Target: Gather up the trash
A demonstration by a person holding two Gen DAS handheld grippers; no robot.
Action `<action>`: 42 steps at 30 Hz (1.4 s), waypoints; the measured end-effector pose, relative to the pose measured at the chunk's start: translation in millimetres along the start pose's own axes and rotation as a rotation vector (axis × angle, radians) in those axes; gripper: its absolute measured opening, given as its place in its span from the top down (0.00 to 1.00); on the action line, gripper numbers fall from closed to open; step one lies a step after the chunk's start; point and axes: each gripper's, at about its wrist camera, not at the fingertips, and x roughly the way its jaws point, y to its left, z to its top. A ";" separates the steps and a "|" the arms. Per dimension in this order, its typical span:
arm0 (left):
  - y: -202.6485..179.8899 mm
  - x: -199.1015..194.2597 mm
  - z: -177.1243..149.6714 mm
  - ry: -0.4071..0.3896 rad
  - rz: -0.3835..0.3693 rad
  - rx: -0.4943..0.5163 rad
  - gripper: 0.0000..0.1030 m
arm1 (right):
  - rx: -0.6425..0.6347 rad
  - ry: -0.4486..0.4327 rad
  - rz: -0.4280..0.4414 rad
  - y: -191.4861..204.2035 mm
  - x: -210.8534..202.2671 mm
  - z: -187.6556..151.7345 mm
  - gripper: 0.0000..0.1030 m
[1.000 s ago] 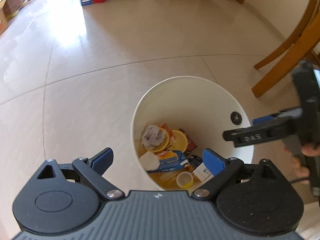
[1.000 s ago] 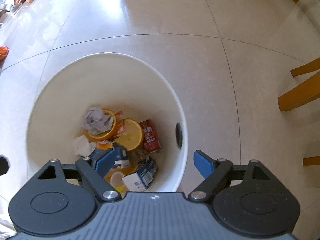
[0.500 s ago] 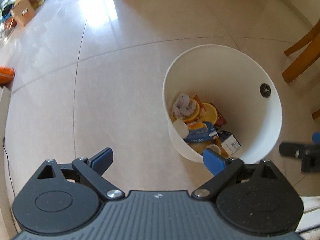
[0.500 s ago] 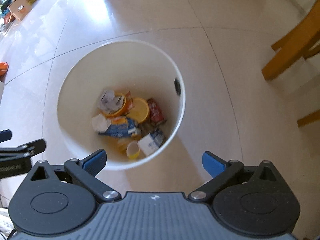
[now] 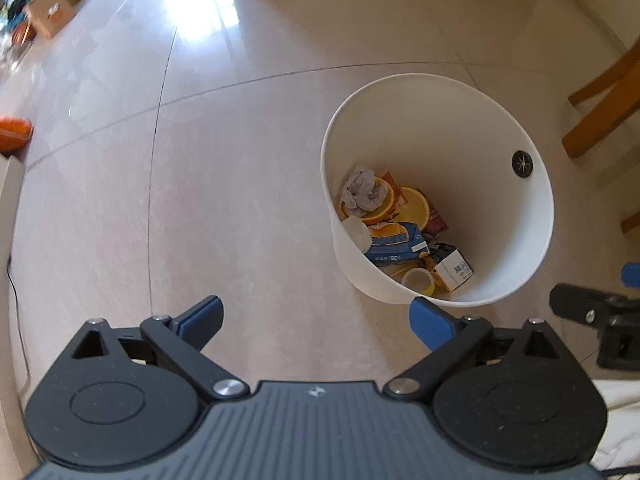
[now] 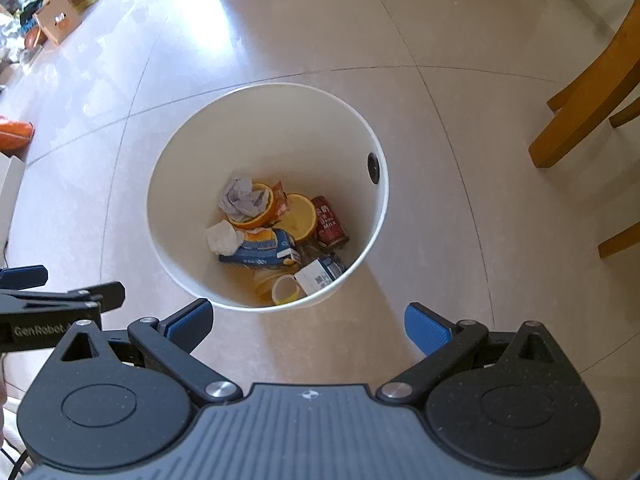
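A: What was seen around the white bin (image 6: 362, 258)?
B: Wooden chair legs (image 6: 588, 92) were seen near it; trash (image 6: 276, 228) was piled inside.
A: And the grippers?
B: The right gripper (image 6: 306, 324), just opened wide, and the left gripper (image 5: 316, 318) were held spread and empty beside it.

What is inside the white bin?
In the bin: crumpled tissue on an orange bowl, blue packet, red carton, tape roll. Whatever lies beneath them is covered.
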 end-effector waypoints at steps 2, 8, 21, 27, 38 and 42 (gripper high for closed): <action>-1.3 1.7 1.4 -0.014 0.011 0.034 0.03 | -0.004 -0.004 -0.010 1.4 0.0 0.9 0.00; 2.1 13.5 4.5 -0.029 -0.002 0.021 0.03 | -0.017 -0.005 -0.045 5.1 3.6 0.7 0.00; 5.9 11.6 2.7 -0.016 -0.029 0.015 0.03 | -0.027 0.050 -0.095 6.4 16.7 -4.3 0.00; 6.5 10.0 0.6 -0.013 -0.046 0.008 0.03 | -0.031 0.049 -0.109 6.8 16.0 -7.5 0.00; 12.3 9.9 0.7 -0.008 -0.053 -0.012 0.03 | -0.039 0.040 -0.110 11.0 11.3 -6.7 0.00; 13.2 10.9 0.3 -0.004 -0.054 -0.011 0.03 | -0.043 0.041 -0.113 11.5 11.2 -6.2 0.00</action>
